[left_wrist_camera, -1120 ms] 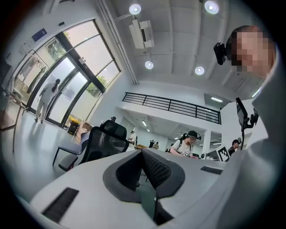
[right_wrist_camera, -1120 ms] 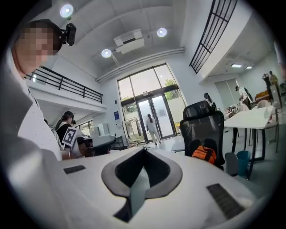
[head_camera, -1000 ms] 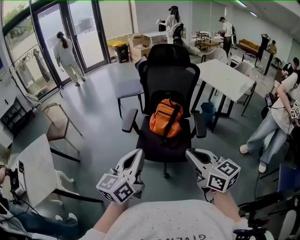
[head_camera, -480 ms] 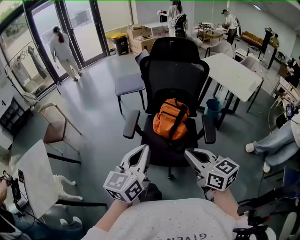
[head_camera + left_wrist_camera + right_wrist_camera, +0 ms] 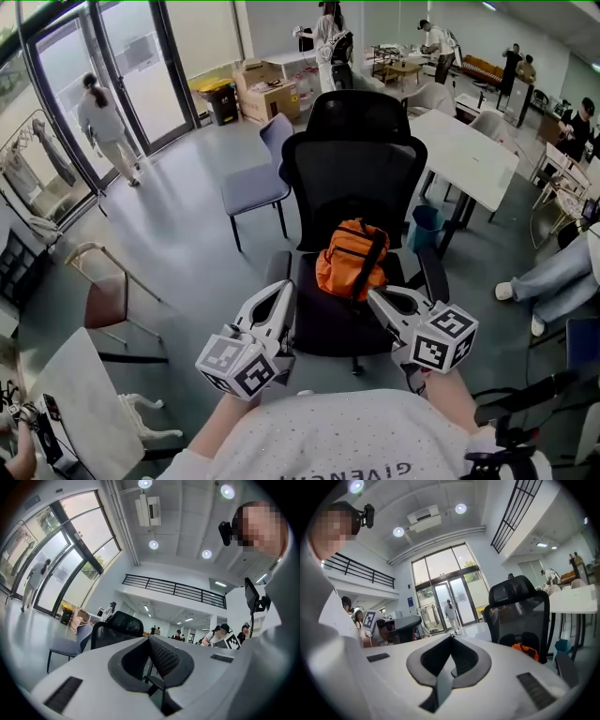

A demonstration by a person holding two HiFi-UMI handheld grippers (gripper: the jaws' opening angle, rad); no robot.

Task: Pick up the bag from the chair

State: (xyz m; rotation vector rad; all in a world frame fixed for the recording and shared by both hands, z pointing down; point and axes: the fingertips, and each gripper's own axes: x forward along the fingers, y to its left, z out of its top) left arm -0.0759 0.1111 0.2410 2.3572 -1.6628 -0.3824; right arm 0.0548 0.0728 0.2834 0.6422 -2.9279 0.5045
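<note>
An orange bag [image 5: 352,258] with black straps sits on the seat of a black office chair [image 5: 354,164], leaning against its mesh back. My left gripper [image 5: 284,287] is held low in front of the seat's left side, jaws together with nothing between them. My right gripper [image 5: 373,296] is in front of the seat's right side, just short of the bag, also shut and empty. In the right gripper view the bag [image 5: 525,650] peeks out at the right under the chair's back [image 5: 518,606]. The left gripper view shows the left gripper [image 5: 149,638] and the chair's top [image 5: 117,624], not the bag.
A white table [image 5: 464,150] stands right of the chair with a blue bin [image 5: 424,225] under it. A grey-blue chair [image 5: 253,183] stands to the left, a tan chair [image 5: 103,292] further left. A seated person's legs [image 5: 553,281] reach in at the right. Another white table [image 5: 84,412] is at lower left.
Both grippers and my view have come forward toward the chair. The bag now lies just beyond the fingertips. The jaws look the same as before.
</note>
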